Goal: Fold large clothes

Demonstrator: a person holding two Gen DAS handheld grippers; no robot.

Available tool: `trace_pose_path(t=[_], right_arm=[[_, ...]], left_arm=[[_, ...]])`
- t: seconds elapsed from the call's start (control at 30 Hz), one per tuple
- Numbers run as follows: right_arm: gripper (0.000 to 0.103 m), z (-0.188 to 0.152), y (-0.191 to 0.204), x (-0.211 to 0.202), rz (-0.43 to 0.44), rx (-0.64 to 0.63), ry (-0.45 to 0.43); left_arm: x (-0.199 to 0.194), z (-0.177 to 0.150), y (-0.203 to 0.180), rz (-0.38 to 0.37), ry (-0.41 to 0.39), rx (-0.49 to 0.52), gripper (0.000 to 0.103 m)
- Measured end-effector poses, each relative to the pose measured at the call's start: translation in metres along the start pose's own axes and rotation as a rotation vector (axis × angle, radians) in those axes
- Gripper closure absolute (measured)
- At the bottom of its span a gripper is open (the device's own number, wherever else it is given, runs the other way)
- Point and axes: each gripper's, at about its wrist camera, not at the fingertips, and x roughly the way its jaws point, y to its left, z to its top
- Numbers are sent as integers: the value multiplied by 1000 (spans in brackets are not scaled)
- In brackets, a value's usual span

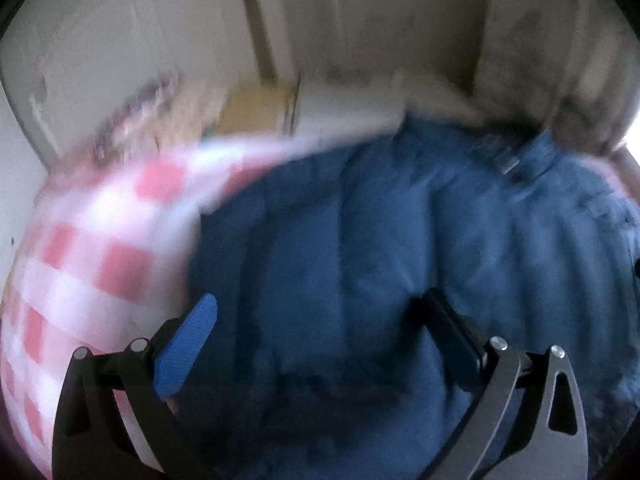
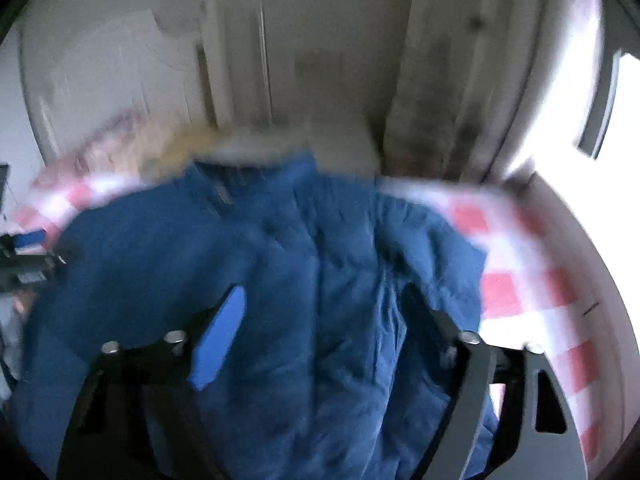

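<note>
A large blue padded jacket lies spread on a pink-and-white checked cloth, collar toward the far side. My left gripper is open and empty just above the jacket near its left edge. The jacket also fills the right wrist view, with the checked cloth on its right. My right gripper is open and empty above the jacket's middle. The left gripper shows at the left edge of the right wrist view. Both views are blurred by motion.
White cabinets and walls stand behind the surface. A cardboard box and patterned fabric lie at the far left. A bright window is at the right.
</note>
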Motion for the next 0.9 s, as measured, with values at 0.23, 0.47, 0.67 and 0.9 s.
trace_pose_path(t=[0.23, 0.47, 0.67, 0.9], right_arm=[[33, 46, -25, -15, 28, -49, -45], [33, 58, -62, 57, 54, -32, 139], [34, 103, -68, 45, 38, -84, 52], [28, 105, -67, 106, 5, -81, 152]], left_arm=[[-20, 36, 6, -70, -28, 38, 2], [48, 66, -11, -41, 114, 66, 2], [35, 99, -9, -116, 88, 48, 2], [85, 98, -13, -105, 123, 5, 2]])
